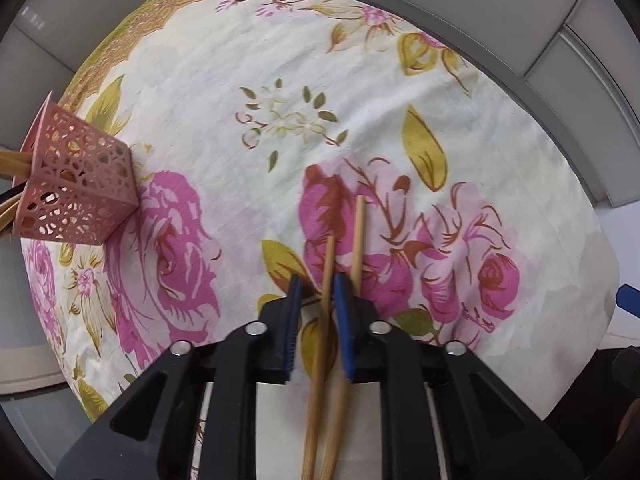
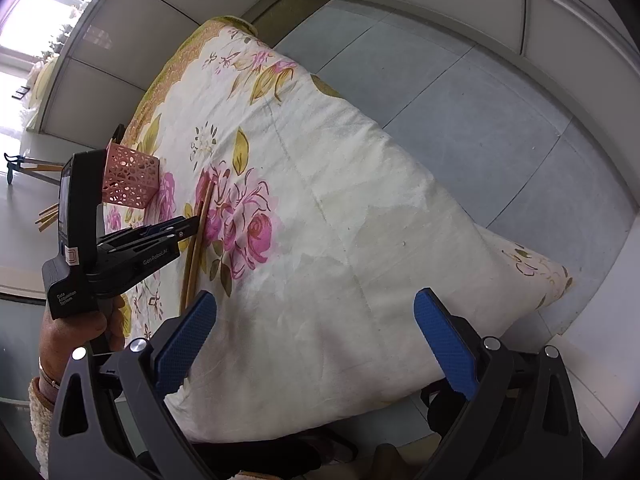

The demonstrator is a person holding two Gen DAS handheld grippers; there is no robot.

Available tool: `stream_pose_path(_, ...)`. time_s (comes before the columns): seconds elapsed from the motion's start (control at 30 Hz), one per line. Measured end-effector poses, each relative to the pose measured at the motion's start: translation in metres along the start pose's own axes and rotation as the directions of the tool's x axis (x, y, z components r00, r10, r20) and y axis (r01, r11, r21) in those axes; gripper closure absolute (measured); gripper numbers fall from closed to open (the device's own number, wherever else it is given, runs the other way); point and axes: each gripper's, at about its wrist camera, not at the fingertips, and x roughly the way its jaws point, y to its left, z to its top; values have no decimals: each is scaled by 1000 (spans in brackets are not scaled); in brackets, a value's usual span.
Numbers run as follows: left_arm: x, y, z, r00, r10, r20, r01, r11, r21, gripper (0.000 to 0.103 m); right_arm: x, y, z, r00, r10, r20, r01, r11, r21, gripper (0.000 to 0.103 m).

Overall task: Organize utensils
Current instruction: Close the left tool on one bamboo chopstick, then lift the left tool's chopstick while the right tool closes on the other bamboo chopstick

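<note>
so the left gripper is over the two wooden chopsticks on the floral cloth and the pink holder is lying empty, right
Not empty: the left wrist view shows wooden sticks poking from the mouth of the pink holder. The rest holds: the left gripper is over the two chopsticks on the floral cloth.

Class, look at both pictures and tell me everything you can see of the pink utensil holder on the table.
The pink utensil holder is a flat-sided container whose walls are pierced all over with a lace-like pattern of small holes; it looks like thin plastic or metal. It stands on the floral tablecloth near the table's left edge, and seems tilted in the fisheye views. Wooden sticks, seemingly chopsticks, poke out of its open top, with a dark utensil beside them. Neither claw touches it.
</note>
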Motion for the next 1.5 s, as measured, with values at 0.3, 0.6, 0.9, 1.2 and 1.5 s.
stream_pose_path(0.3,4,6,2,998,-65,6,66,997,-45,100,4,-2,-1,1000,-25,-3,25,1000,5,7)
stream_pose_path(0.6,1,27,-24,985,-118,129,139,977,-159,99,7,8,-1,999,-43,0,43,999,-19,7)
stream_pose_path(0.9,-64,46,-101,921,-12,389,127,954,-270,99,25,86,24,992,-125,14,126,982,-142,7)
stream_pose_path(1.2,-146,52,-145,794,189,578,-5,953,-304,99,93,144,48,960,-280,-10,276,953,-120,31)
stream_pose_path(1.5,-153,69,-159,777,221,589,-8,940,-342,99,129,167,54,926,-377,-2,374,921,-111,33)
